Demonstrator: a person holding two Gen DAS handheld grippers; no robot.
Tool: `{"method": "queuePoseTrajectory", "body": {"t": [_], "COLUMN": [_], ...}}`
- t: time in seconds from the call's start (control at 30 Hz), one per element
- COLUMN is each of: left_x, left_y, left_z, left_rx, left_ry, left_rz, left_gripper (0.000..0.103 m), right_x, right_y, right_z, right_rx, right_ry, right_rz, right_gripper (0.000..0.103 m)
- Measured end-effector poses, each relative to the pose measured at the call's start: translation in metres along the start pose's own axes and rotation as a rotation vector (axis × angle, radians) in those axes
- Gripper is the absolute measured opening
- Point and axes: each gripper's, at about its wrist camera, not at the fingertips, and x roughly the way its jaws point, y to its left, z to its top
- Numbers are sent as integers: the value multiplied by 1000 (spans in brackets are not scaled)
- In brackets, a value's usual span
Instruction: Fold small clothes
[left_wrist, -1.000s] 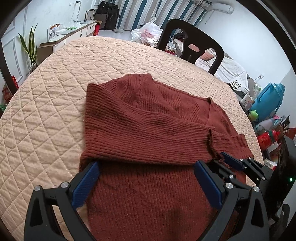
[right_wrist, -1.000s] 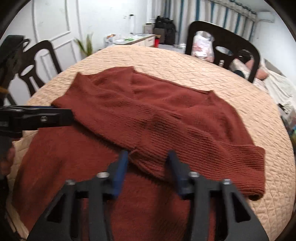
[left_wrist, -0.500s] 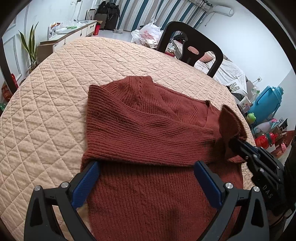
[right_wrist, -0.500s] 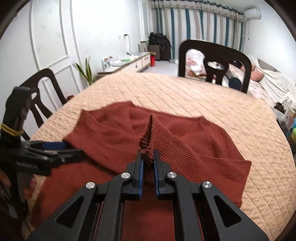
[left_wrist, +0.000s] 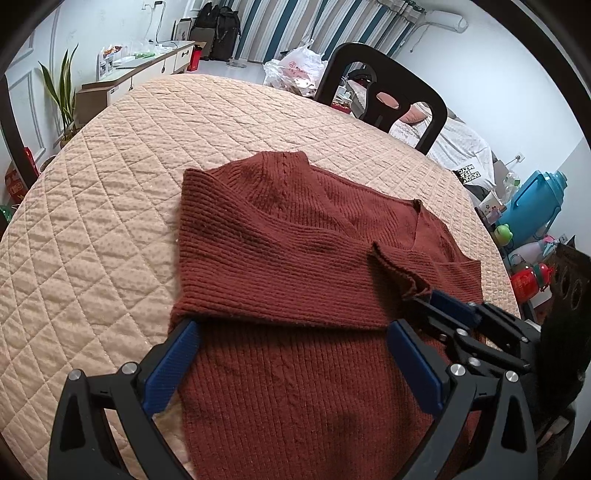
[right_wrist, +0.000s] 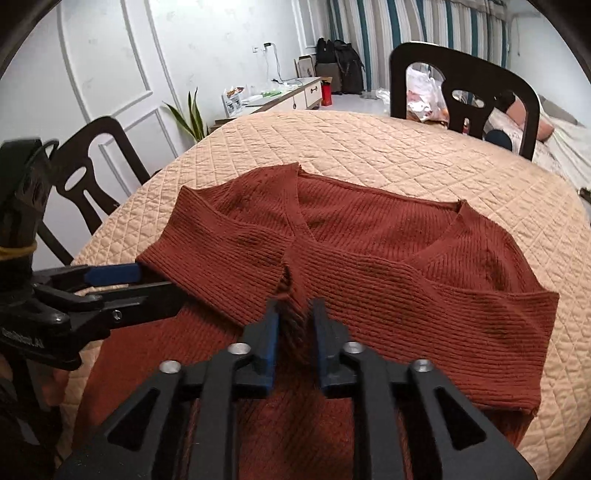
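On the quilted table (left_wrist: 110, 221), rust sweater (left_wrist: 295, 258), hem cut off, right tongs (right_wrist: 293, 314) just parting off cuff, left tongs (left_wrist: 291, 354) wide.

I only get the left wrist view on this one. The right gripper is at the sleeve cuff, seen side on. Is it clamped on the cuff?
Observer: No. The right wrist view shows the right gripper has just been opening: jaws apart, the sleeve cuff loose between them.
Operator: Any furniture outside my frame?
Observer: Yes. A second dark chair stands by the table, at the left of that view.
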Motion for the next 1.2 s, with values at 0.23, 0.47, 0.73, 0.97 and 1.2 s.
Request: {"method": "queuePoseTrajectory", "body": {"t": [0.23,0.47,0.73,0.97,1.2], "left_x": [-10,-1,35,38,36], "left_y": [-4,-29,-61,-64,-63], "left_z": [5,16,7,4,3], "left_rx": [-1,34,115,172,181], "left_ry": [-37,-41,42,37,36], "left_rz": [-4,-41,-17,30,39], "left_gripper": [102,102,102,102,102], "right_x": [-47,-76,-51,-65,-63], "right_y": [-38,-103,-125,-129,-137], "right_z": [-7,-31,-51,-54,-29], "right_rx": [86,276,332,336,365], "right_ry": [-81,-89,21,0,-91], "right_rz": [-47,-290,-410,-393,-330], "right_gripper": [49,50,50,50,50]}}
